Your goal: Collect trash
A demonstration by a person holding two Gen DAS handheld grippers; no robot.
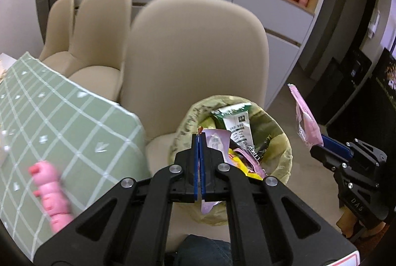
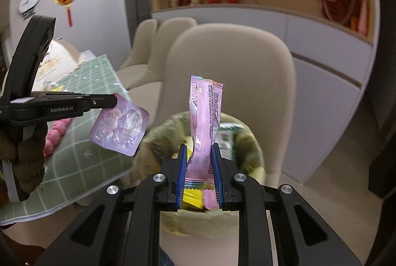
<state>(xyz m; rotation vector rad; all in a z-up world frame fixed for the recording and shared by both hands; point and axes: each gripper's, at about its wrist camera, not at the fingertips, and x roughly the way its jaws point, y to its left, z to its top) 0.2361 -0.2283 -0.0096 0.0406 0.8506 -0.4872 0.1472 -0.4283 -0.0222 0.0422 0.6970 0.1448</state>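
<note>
Blue-padded and black-framed, the right claw (image 2: 198, 167) is closed most of the way onto a long pink crinkly plastic snack wrapper (image 2: 205, 117), pinched near its lower crimped end so the rest stands upright above the round trash bin lined with an olive-green plastic bag (image 2: 250, 142). At the left, the left claw (image 1: 200, 149) has its pads pressed together on the edge of a flat lilac foil sachet (image 2: 120, 128), which hangs just beside the bin's rim, over the edge of the bench covered in a green checked cloth (image 1: 74, 122). Both wrappers look very light, limp and slick, so a firm pinch on a sealed crimp seems the safest hold; once released they may flutter sideways rather than drop straight. A beige upholstered chair (image 1: 198, 55) stands right behind the bin, and a knobbly pink toy (image 1: 53, 194) lies on the cloth.
</note>
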